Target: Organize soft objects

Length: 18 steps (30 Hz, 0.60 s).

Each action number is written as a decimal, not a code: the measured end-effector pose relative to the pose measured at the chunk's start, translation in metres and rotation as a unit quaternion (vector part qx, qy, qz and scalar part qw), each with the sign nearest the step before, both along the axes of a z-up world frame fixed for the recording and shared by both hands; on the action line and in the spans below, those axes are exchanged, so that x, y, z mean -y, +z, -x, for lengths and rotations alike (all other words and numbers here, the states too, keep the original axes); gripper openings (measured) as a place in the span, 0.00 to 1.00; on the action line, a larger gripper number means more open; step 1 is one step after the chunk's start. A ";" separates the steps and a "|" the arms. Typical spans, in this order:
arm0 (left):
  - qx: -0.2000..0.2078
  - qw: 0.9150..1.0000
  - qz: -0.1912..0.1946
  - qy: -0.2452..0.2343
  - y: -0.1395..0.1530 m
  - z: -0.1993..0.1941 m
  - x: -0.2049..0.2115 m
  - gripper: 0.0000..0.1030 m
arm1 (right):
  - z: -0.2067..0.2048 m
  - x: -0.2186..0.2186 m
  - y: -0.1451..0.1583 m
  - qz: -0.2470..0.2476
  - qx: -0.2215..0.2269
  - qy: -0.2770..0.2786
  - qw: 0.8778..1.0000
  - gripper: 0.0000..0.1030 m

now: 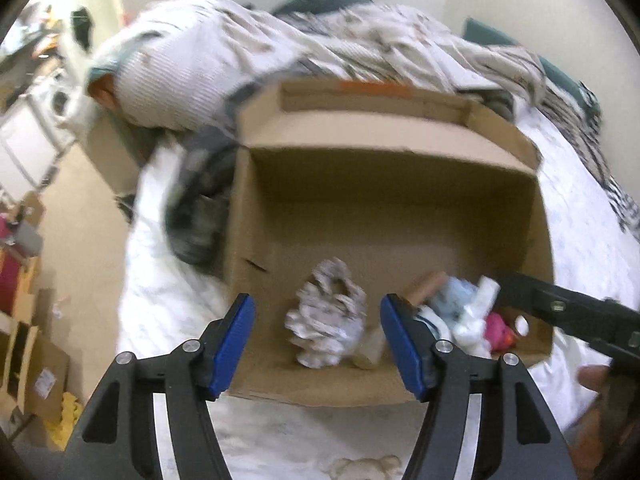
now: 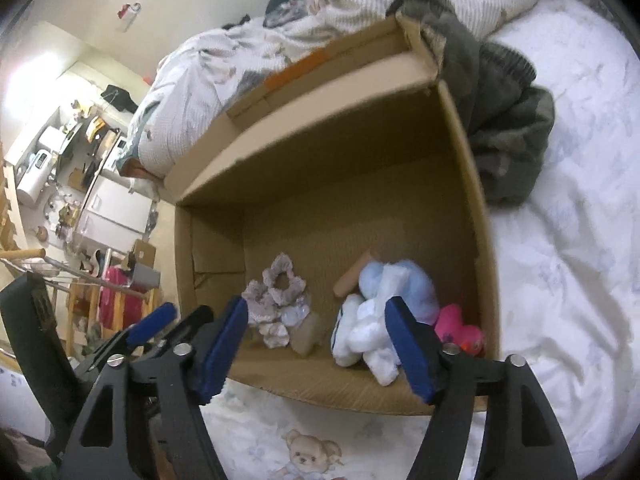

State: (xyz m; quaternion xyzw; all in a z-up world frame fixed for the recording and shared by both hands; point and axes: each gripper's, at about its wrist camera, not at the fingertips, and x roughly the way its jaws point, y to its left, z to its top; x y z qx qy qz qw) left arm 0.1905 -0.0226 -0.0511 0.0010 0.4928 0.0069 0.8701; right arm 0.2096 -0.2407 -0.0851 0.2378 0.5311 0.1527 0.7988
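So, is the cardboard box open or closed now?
Open: the cardboard box has its flaps folded out, and the scrunchies and blue-white plush toy inside are visible.

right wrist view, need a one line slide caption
Open right gripper above a cardboard box on the bed, holding scrunchies and plush toys.

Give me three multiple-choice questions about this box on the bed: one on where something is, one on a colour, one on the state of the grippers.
1. Where is the scrunchie pile?
A. On the bedsheet
B. Inside the cardboard box
C. Between a gripper's fingers

2. What colour is the toy in the box's right corner?
A. Pink
B. Green
C. Yellow

3. How do the left gripper and right gripper stand?
A. Both shut
B. One shut on a toy
C. Both open, holding nothing

Answers: 1 B, it lies on the box floor; 2 A, pink shows beside the white-blue plush; 3 C, blue pads stand wide apart.
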 end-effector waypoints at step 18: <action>0.067 0.997 -0.018 0.034 0.057 0.046 -0.037 0.81 | 0.049 0.011 0.074 0.043 0.109 -0.035 0.992 1.00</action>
